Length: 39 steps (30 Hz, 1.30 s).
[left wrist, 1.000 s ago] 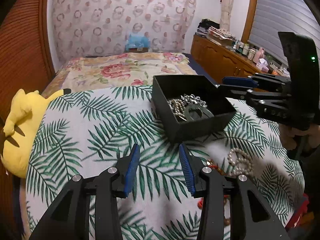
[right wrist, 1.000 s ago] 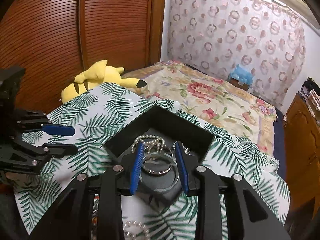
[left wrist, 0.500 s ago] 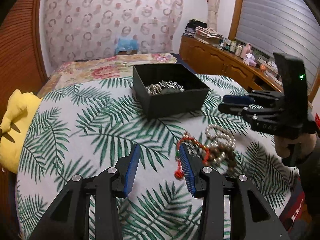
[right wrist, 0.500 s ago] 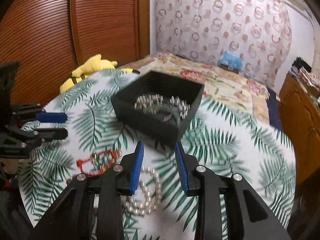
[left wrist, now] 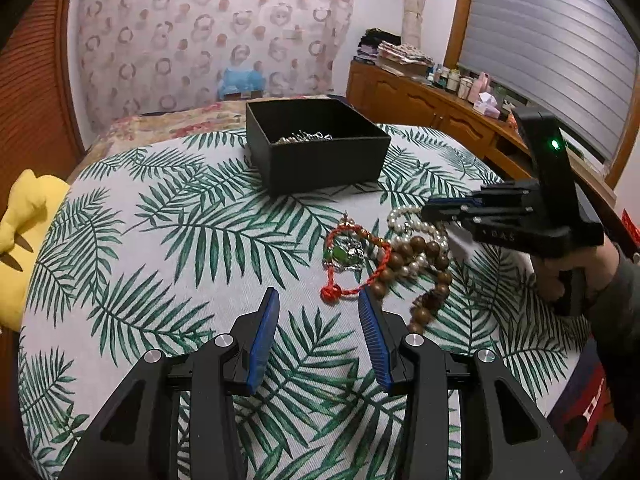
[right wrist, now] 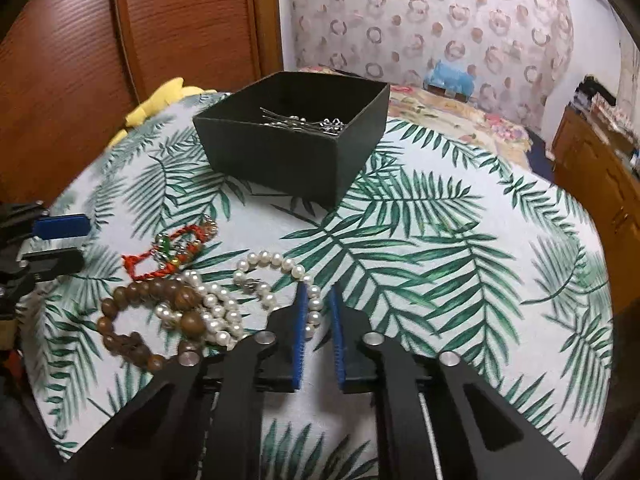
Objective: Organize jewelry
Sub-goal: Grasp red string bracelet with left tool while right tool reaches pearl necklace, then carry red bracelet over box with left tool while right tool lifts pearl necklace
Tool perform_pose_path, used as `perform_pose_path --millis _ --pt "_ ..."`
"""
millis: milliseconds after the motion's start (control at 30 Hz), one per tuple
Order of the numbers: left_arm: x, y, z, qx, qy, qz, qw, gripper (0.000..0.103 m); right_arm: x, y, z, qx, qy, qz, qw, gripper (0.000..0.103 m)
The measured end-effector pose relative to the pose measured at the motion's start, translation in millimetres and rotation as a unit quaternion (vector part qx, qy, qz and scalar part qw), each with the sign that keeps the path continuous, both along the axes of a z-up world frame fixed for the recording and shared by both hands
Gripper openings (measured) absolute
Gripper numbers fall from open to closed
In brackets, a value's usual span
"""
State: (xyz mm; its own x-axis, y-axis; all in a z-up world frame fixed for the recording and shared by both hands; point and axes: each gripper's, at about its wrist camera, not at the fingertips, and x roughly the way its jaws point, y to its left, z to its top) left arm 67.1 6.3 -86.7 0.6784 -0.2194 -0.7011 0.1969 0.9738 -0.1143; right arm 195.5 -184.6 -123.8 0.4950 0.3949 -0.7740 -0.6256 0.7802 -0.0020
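**Pearls between narrowed right fingers, left gripper wide over bare cloth**

Blue-padded right gripper (right wrist: 319,296) down at 6 o'clock in its own view, narrowed to a slim gap, with a few beads of the pearl strand (right wrist: 276,276) lying between the pads; cannot tell whether the pads are actually pinching the pearls or merely straddling them. Seen from the left wrist camera, same right gripper (left wrist: 434,212) reaching in from 3 o'clock, tips over the pearl strand (left wrist: 404,216), held by the right hand (left wrist: 572,272) at the edge.

Left gripper (left wrist: 316,300) spread wide at 6 o'clock of its view, holding nothing, only the leaf-print tablecloth (left wrist: 160,240) showing between the fingers. Right-side pad close to the red cord bracelet (left wrist: 352,256) and the brown wooden bead bracelet (left wrist: 420,264), apparently not touching.

Loose jewelry heaped together toward 9 o'clock in the right wrist view: red cord bracelet (right wrist: 168,256), brown wooden bead bracelet (right wrist: 132,320), pearls tangled across the wooden beads.

Black open box (right wrist: 296,152) at 12 o'clock, well apart from the heap, silver chain pieces (right wrist: 304,122) inside. Yellow plush toy (left wrist: 24,236) at 9 o'clock past the table edge.
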Motion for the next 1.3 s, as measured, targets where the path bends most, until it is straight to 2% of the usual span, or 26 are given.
perform_pose_path --millis 433,700,933,1000,1033,1133,1300 --pt "14.2 -6.0 -9.9 -0.012 0.022 -0.012 0.9996 0.038 0.9 -3.0 -1.0 -0.003 -0.009 -0.009 1.000 0.009" --pt "40.9 -13.9 -18.9 -0.010 0.044 -0.018 0.9988 0.020 -0.6 -1.9 -0.8 -0.007 -0.013 -0.009 1.000 0.009" --pt "46.1 -25.1 -23.6 0.027 0.042 -0.018 0.9986 0.017 -1.4 0.4 0.0 -0.012 -0.017 -0.010 1.000 0.009" --pt "45.9 -28.1 -24.5 0.053 0.037 -0.015 0.9978 0.005 -1.3 0.7 0.0 -0.012 -0.018 -0.010 1.000 0.009" --pt "46.1 -28.9 -24.9 0.059 0.036 -0.016 0.9975 0.005 -1.1 0.5 0.0 -0.011 -0.017 -0.010 1.000 0.009" --pt "46.4 -22.3 -24.1 0.054 0.035 -0.013 0.9978 0.002 -1.4 0.7 -0.1 -0.012 -0.018 -0.010 1.000 0.009" --pt "39.4 -8.0 -4.2 0.036 0.004 0.003 0.9993 0.002 -1.5 0.6 -0.2 -0.012 -0.018 -0.010 1.000 0.009"
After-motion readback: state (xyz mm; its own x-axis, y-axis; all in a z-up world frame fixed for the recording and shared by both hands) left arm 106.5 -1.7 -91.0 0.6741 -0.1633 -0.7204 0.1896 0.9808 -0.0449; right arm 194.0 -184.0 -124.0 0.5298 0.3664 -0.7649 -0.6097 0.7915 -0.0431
